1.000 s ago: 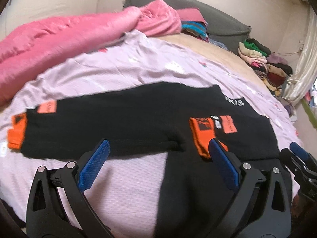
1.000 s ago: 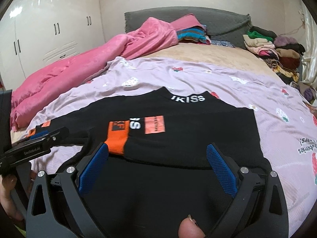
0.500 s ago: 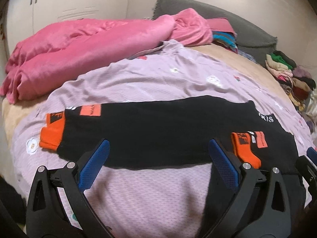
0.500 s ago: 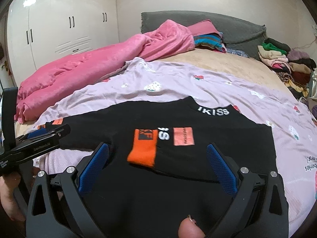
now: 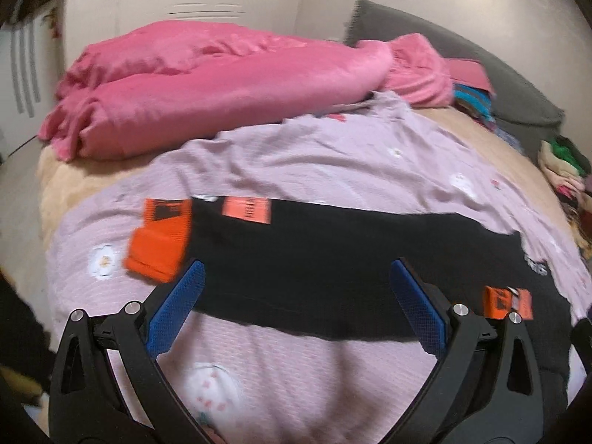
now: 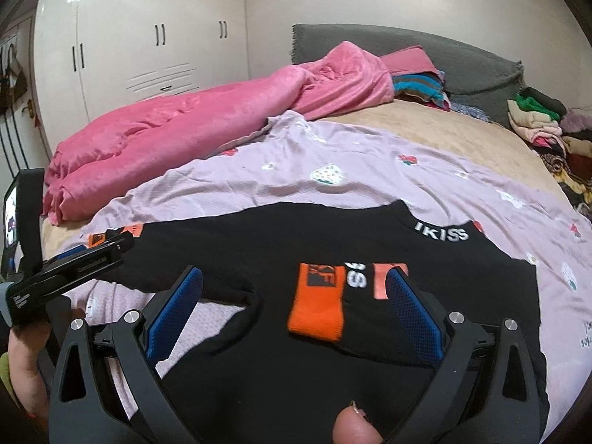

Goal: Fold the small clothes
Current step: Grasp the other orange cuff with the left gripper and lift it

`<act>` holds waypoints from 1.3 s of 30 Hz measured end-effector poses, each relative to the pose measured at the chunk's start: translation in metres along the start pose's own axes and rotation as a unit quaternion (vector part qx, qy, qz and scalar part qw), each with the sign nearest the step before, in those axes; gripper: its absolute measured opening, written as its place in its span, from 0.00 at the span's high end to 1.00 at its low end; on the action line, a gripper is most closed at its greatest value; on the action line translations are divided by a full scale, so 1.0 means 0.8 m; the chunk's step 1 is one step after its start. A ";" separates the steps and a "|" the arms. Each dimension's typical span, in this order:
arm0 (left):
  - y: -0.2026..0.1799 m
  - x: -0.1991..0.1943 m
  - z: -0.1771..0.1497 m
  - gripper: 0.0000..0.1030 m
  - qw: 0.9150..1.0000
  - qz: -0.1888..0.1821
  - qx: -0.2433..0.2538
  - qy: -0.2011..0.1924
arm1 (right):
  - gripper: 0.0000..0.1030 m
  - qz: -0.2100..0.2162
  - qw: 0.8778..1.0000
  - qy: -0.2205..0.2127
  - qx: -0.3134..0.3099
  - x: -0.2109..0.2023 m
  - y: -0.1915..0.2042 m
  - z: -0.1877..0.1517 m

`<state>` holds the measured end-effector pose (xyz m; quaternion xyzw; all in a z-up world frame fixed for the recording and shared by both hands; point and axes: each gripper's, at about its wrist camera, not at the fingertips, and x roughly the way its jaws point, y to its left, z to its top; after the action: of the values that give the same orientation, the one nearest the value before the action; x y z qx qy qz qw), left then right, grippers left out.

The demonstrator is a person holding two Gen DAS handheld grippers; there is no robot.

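left sleeve (image 5: 259, 244): stretched out flat toward its orange cuff (image 5: 159, 248), not folded in yet, that's what's left

left gripper (image 5: 296, 314): my jaws wide apart, holding nothing, hovering over that sleeve

black sweater (image 6: 333, 259): flat on the lilac sheet (image 6: 333, 185) on the bed

right sleeve (image 6: 333, 299): already folded across the chest, so about halfway I'd guess

right gripper (image 6: 296, 314): jaws spread wide too, empty, above the folded cuff
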<state>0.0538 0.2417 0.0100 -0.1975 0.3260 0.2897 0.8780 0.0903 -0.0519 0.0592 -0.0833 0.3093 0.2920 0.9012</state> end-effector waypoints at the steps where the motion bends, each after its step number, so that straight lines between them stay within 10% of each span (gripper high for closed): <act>1: 0.005 0.002 0.001 0.09 1.000 0.011 -0.007 0.001 | 0.04 0.002 1.000 0.000 -0.002 0.002 0.003 0.002; 17: 0.075 0.039 0.006 0.09 0.990 0.072 -0.112 0.042 | 0.04 0.083 0.992 0.052 -0.077 0.064 0.079 -0.007; 22: 0.092 0.075 0.000 0.09 0.984 0.053 -0.142 0.098 | 0.04 0.094 0.991 0.057 -0.078 0.071 0.087 -0.017; 26: 0.101 0.071 0.004 0.10 0.984 0.016 -0.165 0.072 | 0.04 0.094 0.991 0.058 -0.074 0.069 0.086 -0.024; 28: 0.107 0.067 0.004 0.23 0.983 0.007 -0.177 0.058 | 0.04 0.084 0.993 0.052 -0.071 0.064 0.082 -0.027; 30: 0.101 0.065 0.006 0.60 0.986 0.000 -0.159 0.054 | 0.04 0.062 0.995 0.039 -0.064 0.055 0.074 -0.030; 34: 0.093 0.053 0.009 0.91 0.987 -0.046 -0.149 0.035 | 0.04 0.052 0.998 0.022 -0.038 0.034 0.052 -0.035; 39: 0.070 0.016 0.012 0.93 0.983 -0.139 -0.119 -0.007 | 0.04 0.040 0.999 0.009 -0.007 0.007 0.017 -0.044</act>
<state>0.0304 0.2938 -0.0009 -0.3415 0.2522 0.2030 0.8823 0.0681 -0.0497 0.0285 -0.0799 0.3183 0.3294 0.8853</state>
